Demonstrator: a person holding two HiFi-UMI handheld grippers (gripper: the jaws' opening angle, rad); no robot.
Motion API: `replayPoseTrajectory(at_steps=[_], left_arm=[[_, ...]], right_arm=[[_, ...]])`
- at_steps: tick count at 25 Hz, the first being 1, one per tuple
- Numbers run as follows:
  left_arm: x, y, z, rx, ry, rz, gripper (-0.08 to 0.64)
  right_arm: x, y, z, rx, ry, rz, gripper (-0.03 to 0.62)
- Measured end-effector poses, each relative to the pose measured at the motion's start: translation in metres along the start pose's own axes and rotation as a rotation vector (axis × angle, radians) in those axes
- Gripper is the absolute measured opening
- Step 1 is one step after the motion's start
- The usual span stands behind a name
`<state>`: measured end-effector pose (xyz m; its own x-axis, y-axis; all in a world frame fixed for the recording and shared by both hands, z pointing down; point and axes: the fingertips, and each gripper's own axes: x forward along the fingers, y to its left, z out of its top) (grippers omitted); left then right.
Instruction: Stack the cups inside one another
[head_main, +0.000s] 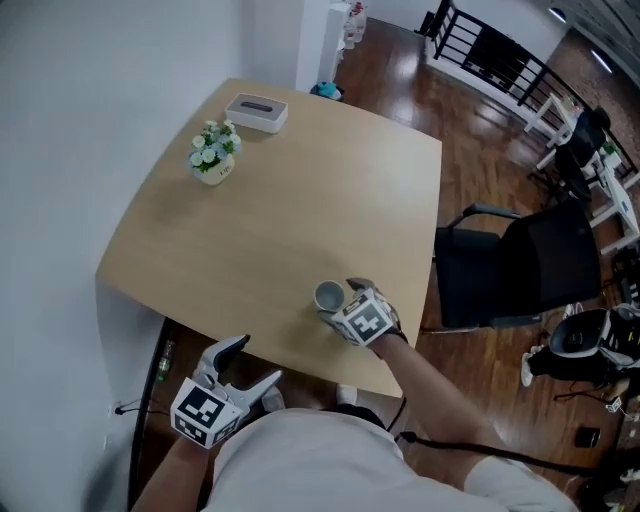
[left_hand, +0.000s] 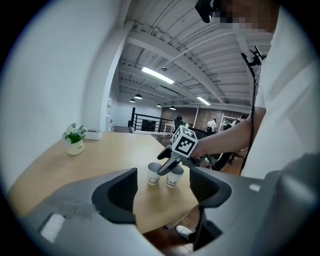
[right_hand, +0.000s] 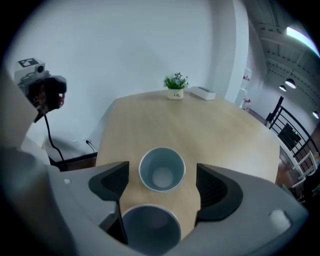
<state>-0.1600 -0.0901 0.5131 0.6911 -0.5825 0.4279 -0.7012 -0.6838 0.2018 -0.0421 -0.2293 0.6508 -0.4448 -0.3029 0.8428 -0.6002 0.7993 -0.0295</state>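
**Jaws wide on both grippers, nothing gripped**

Jaws of my right gripper (right_hand: 161, 187) stand spread wide over the near edge of the table (right_hand: 215, 130). The nearest cup (right_hand: 150, 231) sits upright close under the gripper body. The second cup (right_hand: 162, 170) stands just beyond it, between the jaws, touching neither. My left gripper (head_main: 257, 360) hangs off the table's near edge, jaws apart and empty. At the far side stand a flower pot (right_hand: 175, 88) and a white box (right_hand: 202, 93).
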Motion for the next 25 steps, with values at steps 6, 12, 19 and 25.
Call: replayPoseTrajectory(at_steps=[6,12,19,25], left_arm=[[-0.035,0.012,-0.016,-0.050,-0.008,0.065,0.336],[-0.044,0.019,-0.019,-0.049,-0.020,0.057,0.336],[-0.036,0.018,-0.011,-0.011,-0.042,-0.021,0.336],[-0.029,0.013,-0.011,0.015,-0.047,-0.086,0.336]], right_arm=[[0.027,-0.010,-0.013,-0.032,0.128,-0.022,0.390],[-0.005,-0.005,0.022,-0.058,0.026,-0.047,0.373],[-0.079,-0.005,0.035,-0.014,-0.052,-0.089,0.373],[-0.126,-0.006,0.005,0.060,-0.047,-0.143,0.373]])
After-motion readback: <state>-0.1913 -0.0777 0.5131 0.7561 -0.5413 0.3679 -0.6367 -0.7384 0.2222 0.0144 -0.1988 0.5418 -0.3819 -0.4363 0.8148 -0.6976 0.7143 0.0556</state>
